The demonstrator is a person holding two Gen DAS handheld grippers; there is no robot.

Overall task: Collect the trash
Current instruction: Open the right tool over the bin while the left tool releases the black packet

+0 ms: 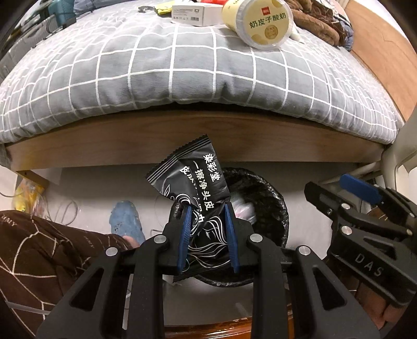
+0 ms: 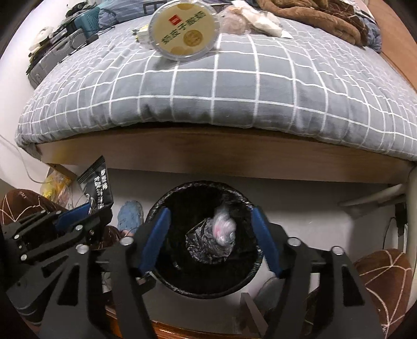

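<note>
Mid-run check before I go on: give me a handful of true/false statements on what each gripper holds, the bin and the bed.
1. The left gripper is shut on a black sachet. True.
2. The right gripper grips a crumpled wad. False: its fingers stand apart with nothing pressed between them; the clear plastic wad lies down in the bin.
3. The bin is lined with a black bag. True.
4. The yellow yogurt tub is in the bin. False: it lies tipped on the grey checked duvet.
5. The white box stands on the floor. False: it sits on the duvet beside the tub.
</note>
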